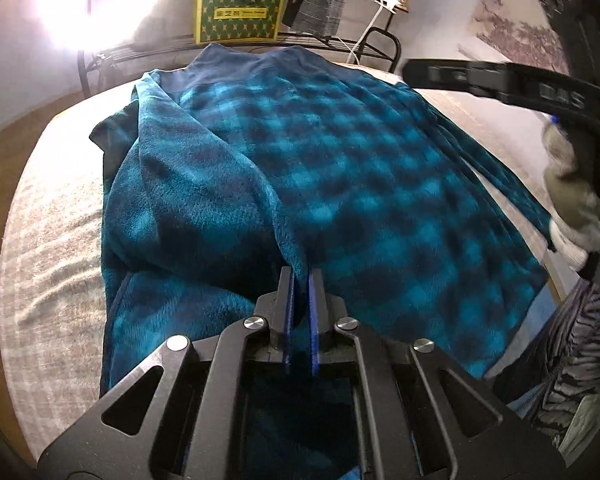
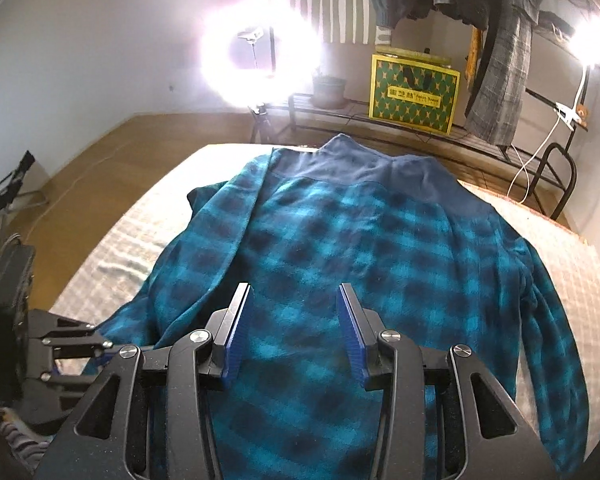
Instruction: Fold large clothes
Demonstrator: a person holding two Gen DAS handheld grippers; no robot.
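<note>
A teal and black checked fleece shirt point(image 1: 360, 168) lies spread on the pale checked cover point(image 1: 48, 264), its plain blue collar at the far end. The left sleeve is folded in over the body. My left gripper point(image 1: 300, 278) is at the near hem, its blue pads nearly together with a ridge of that folded sleeve pinched between them. In the right wrist view my right gripper point(image 2: 294, 294) hovers over the middle of the shirt point(image 2: 360, 232), jaws apart, nothing between the pads. The left gripper point(image 2: 104, 350) shows at the lower left there. The right sleeve point(image 2: 556, 340) lies along the right edge.
Behind the bed stands a low wire rack point(image 2: 480, 136) with a yellow and green box point(image 2: 414, 92) and hanging clothes point(image 2: 500, 76). A ring lamp point(image 2: 256, 52) glares at the back. A gloved hand point(image 1: 572, 200) is at the right. Wooden floor point(image 2: 84, 160) lies to the left.
</note>
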